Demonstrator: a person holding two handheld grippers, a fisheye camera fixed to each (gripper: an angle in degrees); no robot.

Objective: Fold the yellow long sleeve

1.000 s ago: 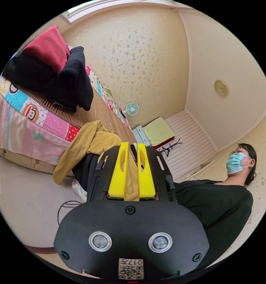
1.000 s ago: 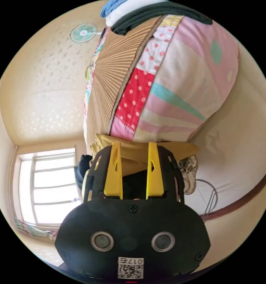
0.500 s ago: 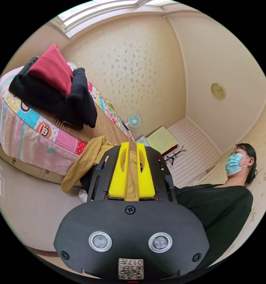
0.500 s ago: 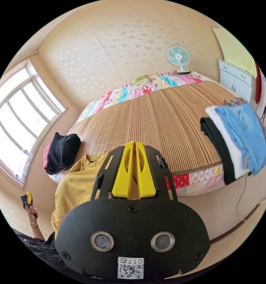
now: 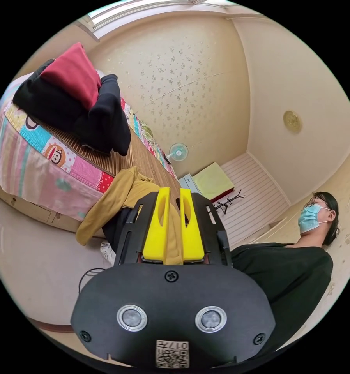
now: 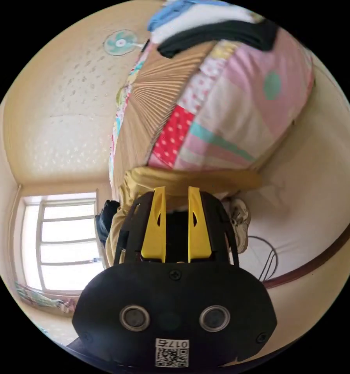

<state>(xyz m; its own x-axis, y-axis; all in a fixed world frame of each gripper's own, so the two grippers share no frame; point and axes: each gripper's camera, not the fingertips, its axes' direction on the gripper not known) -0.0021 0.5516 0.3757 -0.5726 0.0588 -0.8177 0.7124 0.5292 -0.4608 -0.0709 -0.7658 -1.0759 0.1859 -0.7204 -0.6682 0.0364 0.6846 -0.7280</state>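
One left gripper [image 5: 173, 194] clenches the yellow long sleeve [image 5: 116, 193] off the bed edge [image 5: 66, 156] to spread it; right gripper [image 6: 175, 194] hangs released.

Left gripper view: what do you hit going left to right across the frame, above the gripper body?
Red garment on top of the black clothes pile → yellow long sleeve hanging off the bed edge → left gripper, shut on the yellow cloth → small fan → coat stand → person.

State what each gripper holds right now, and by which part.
The left gripper is shut on a fold of the yellow long sleeve; which part cannot be told. The right gripper is open and holds nothing.
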